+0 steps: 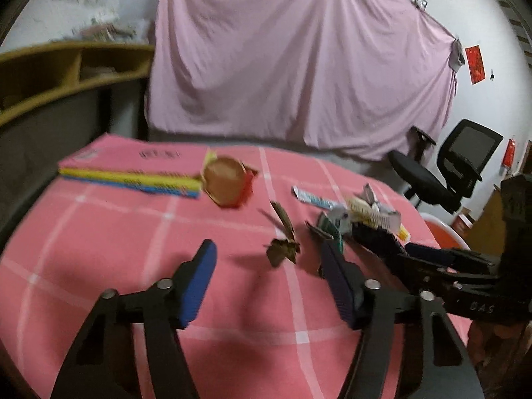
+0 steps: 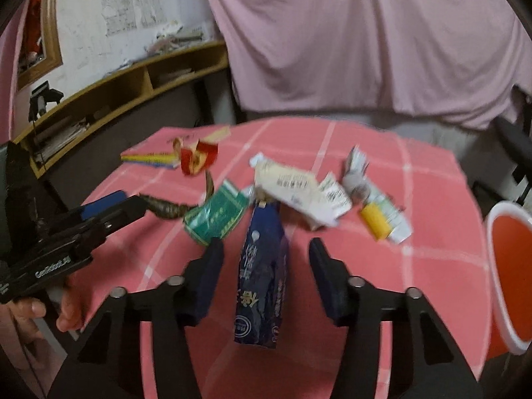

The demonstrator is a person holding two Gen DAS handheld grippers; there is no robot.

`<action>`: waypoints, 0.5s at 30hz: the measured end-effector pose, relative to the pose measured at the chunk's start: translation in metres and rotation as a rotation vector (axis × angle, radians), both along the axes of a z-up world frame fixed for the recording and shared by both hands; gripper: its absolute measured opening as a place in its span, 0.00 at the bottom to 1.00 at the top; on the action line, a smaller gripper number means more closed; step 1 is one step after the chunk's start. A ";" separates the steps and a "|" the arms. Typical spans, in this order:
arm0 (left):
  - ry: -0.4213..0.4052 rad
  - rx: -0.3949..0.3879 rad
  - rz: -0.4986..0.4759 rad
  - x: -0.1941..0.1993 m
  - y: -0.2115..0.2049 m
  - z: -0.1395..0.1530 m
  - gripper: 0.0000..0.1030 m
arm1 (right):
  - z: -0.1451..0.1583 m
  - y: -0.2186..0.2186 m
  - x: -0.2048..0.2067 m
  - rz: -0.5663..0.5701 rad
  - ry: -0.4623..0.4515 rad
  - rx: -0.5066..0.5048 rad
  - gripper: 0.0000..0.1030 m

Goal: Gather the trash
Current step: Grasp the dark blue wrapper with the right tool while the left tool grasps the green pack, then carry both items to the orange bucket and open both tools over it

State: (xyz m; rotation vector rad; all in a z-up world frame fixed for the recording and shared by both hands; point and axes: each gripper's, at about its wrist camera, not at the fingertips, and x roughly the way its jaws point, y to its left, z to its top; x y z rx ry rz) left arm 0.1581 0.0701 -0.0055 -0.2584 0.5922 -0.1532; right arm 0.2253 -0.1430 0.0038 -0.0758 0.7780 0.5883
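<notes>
Here we see a cleanup barely begun: nearly all the trash lies scattered on the pink checked tabletop (image 2: 382, 266), and the red bin (image 2: 512, 276) with its white rim, off the tabletop's right edge, shows nothing inside from this angle.

We take the dark blue snack pouch (image 2: 262, 276) as our landmark. It lies flat between the spread pads of the right claw (image 2: 266, 266), which stands wide open and grips nothing; whether the pads touch the pouch we cannot tell. Just left of the pouch's far end sits a green packet (image 2: 216, 216); beyond that, a brown twisted wrapper (image 2: 166, 207). Just past the pouch lie crumpled white receipts (image 2: 299, 189), and to their right a yellow-and-white tube (image 2: 382, 219) and a crumpled grey scrap (image 2: 355, 173). Far left of the pouch, a red-and-gold wrapper (image 2: 196, 158) rests by a stack of coloured books (image 2: 149, 158).

The left claw (image 1: 269, 282) also hangs fully open and empty, its blue pads either side of the brown twisted wrapper (image 1: 282, 242) as seen along its fingers.

In our judgement nothing has yet gone into the bin; every visible piece remains to be collected, with the pouch and the brown wrapper the likeliest first picks.
</notes>
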 end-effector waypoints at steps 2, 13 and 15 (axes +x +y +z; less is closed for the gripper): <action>0.032 -0.020 -0.019 0.006 0.000 -0.001 0.49 | -0.007 0.000 0.002 0.012 0.051 0.015 0.35; 0.088 0.007 -0.033 0.000 -0.002 0.003 0.01 | -0.004 -0.004 -0.012 0.040 0.009 0.081 0.11; 0.060 0.022 -0.005 -0.009 -0.001 0.005 0.01 | 0.000 -0.005 -0.017 0.046 -0.022 0.095 0.11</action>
